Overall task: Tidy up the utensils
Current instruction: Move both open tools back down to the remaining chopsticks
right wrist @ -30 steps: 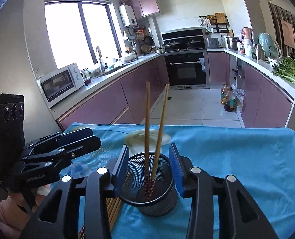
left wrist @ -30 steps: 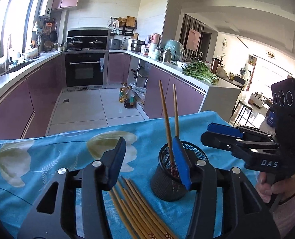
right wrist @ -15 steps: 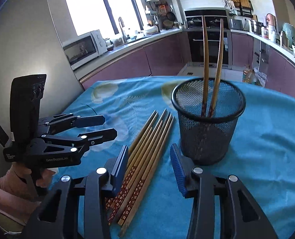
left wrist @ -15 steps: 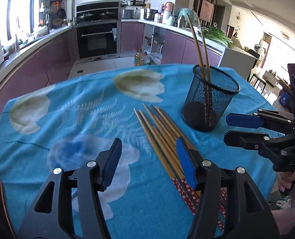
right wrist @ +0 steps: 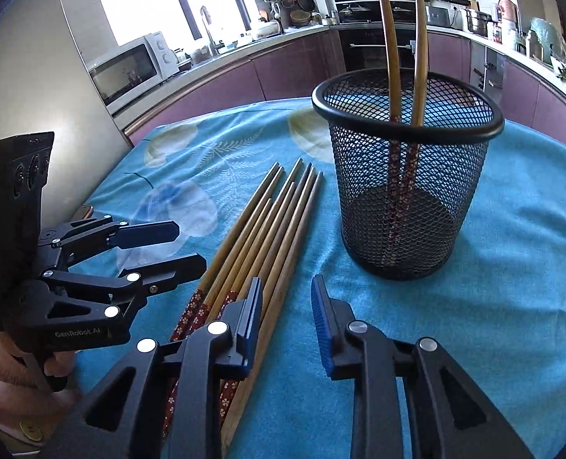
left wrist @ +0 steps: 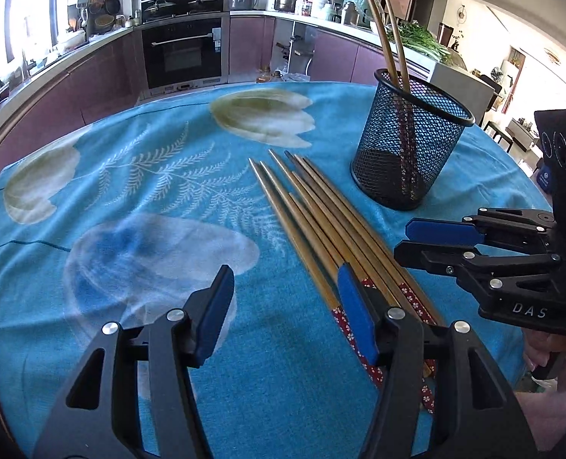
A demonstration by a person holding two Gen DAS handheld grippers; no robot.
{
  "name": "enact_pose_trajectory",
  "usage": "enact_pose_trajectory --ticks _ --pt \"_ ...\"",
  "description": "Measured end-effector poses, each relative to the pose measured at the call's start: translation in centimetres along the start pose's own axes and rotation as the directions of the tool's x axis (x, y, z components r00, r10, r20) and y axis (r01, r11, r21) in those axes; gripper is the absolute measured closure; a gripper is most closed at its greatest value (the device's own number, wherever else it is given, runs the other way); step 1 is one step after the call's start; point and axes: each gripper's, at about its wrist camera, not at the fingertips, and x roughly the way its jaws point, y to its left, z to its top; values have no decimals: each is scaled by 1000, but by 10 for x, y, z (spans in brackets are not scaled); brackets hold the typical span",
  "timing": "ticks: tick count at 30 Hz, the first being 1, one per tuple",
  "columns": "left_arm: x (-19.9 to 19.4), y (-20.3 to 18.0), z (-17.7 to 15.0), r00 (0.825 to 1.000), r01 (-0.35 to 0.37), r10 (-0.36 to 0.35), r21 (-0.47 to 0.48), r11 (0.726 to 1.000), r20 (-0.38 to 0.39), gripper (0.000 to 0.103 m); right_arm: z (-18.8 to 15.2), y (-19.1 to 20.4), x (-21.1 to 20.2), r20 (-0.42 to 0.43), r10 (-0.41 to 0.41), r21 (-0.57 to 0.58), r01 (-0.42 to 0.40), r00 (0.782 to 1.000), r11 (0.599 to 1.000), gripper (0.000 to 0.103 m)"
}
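Left wrist view: left gripper (left wrist: 284, 308) fingers spread, empty, over loose chopsticks (left wrist: 321, 225); right gripper (right wrist: 286, 315) likewise spread. Mesh cup (right wrist: 407, 176) stands apart beside them, well inside the tabletop (left wrist: 129, 191) edge.

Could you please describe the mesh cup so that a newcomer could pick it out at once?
On the blue flowered tablecloth, right of the loose chopsticks, stands the mesh cup. It is the only upright container: black wire mesh, with two chopsticks standing in it.
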Motion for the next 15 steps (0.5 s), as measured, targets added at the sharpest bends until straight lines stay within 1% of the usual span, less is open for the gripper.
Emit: enact_pose_trajectory --ticks 5,10,15 --pt "5 -2 2 1000 -7 7 2 1000 -12 48 0 1 5 -8 -13 1 13 1000 1000 79" --pt "13 -4 2 999 -12 12 6 1000 -33 53 0 2 8 -13 -27 -8 27 1000 1000 79" --pt "16 -4 3 999 -14 14 6 1000 -37 55 2 3 10 -17 -44 -17 43 999 999 79"
